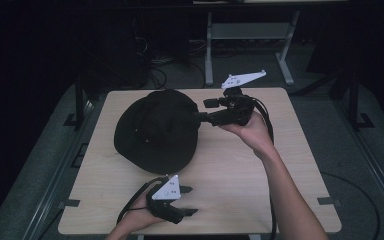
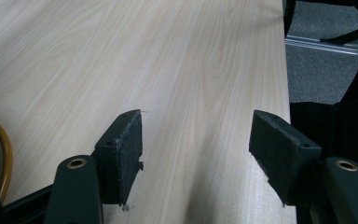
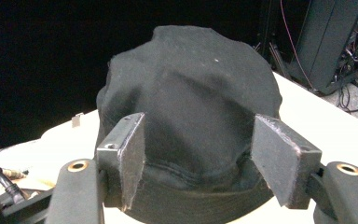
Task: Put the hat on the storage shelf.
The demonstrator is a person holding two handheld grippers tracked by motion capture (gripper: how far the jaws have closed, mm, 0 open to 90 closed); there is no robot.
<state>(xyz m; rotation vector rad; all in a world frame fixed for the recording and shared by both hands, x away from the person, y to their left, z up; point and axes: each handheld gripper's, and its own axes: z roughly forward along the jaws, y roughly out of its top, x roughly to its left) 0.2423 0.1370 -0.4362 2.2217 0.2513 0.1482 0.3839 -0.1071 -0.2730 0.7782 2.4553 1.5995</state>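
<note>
Pale wood-grain desk (image 1: 290, 165), square-topped, standing on grey carpet with dark surroundings behind.

On it, toward the far left: a black cloth hat (image 1: 157, 129), round and floppy, crown up and brim flat on the wood, easily the largest thing there. In the right gripper view, same hat (image 3: 191, 107) dead ahead, crown rising between the two pads, brim curving just under their tips.

At the hat's right edge: right tool (image 1: 204, 111), held level in a hand reaching in from the lower right, tips pointing left at the brim, grey three-cornered plate on top. Jaws apart, no pad pressing on the cloth; one tip right at the brim's edge in the high view, contact not certain. From its own camera, right tool (image 3: 198, 161) spread to either side of the crown's lower part.

Near the front edge, well apart from the hat: left tool (image 1: 187, 201), in a hand coming up from the bottom, tips pointing right. Jaws apart, with bare wood between them; left tool (image 2: 196, 149) in its own view over plain desk, desk edge and carpet beyond at the right.
</note>
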